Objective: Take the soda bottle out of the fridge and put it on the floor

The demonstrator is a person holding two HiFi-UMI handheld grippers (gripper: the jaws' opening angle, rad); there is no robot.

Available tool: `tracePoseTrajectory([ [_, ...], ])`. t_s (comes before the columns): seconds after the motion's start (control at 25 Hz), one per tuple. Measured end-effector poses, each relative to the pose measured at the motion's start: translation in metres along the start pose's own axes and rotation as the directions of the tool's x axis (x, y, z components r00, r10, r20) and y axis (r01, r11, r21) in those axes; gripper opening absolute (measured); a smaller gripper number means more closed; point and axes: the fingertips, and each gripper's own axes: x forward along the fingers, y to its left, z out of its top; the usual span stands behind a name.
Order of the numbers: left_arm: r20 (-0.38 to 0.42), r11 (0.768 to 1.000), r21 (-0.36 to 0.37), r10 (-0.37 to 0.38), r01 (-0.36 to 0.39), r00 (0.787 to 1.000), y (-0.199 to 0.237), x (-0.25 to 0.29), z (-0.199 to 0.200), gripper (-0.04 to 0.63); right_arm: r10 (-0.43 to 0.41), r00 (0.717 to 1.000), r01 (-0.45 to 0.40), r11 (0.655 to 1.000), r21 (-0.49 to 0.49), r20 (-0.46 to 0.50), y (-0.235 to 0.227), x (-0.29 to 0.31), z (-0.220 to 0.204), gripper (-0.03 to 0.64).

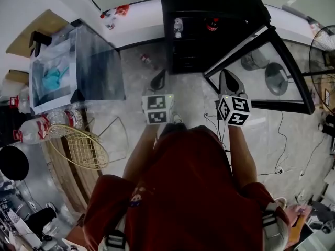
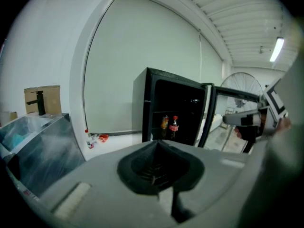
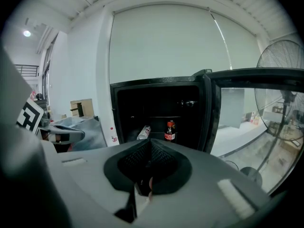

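**Jaws.** The left gripper [image 2: 159,144] has its jaws pressed together with nothing between them. The right gripper [image 3: 148,142] is the same, jaws together and empty. Both point towards the open fridge [image 1: 209,1] from well outside it. Neither is touching anything.

**Target.** The soda bottle [image 3: 169,131] stands upright on a shelf [image 3: 161,140] inside the fridge. It has a red cap, a red label and dark contents. A second bottle [image 3: 144,133] sits just beside it on our left, tilted. We cannot tell whether the two touch. The door [image 1: 261,72] is swung wide to our right, so the opening is clear.

**Handling (our judgement).**
- The bottle is small and looks well filled, so we expect moderate weight for its size.
- The body should be stiff enough for a firm pinch. We cannot tell glass from plastic, so we treat it as breakable.
- The wall is round and smooth, and may be cold and damp from the fridge. We expect it to be slippery and apt to twist between flat pads.

**Where to take hold.**
- Grip across the body at the label band, where the sides are straight.
- Avoid the tapering neck and the cap.
- The right gripper faces the bottle more squarely, and its jaws must spread first.
- Keep clear of the tilted neighbour.
- Carry the bottle upright and set it base-first on the floor [image 1: 136,88].
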Motion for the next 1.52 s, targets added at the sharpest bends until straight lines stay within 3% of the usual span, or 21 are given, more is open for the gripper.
tracePoseTrajectory([
  [0.52,-0.01,0.998,-0.004,0.062,-0.062,0.998,-0.006,0.02,0.001,0.0,0.057,0.998,-0.057,0.998,0.003,-0.003,-0.021,0.028,0.003,-0.002],
  [1.04,0.005,0.984,-0.037,0.176,-0.176,0.984,-0.067,0.075,0.027,0.0,0.174,0.985,-0.174,0.984,-0.026,-0.016,-0.105,0.069,0.016,-0.002],
  [1.52,-0.002,0.978,-0.032,0.208,-0.208,0.978,-0.075,0.082,0.025,0.0,0.22,0.975,-0.221,0.975,-0.023,-0.01,-0.109,0.081,0.017,-0.002],
])
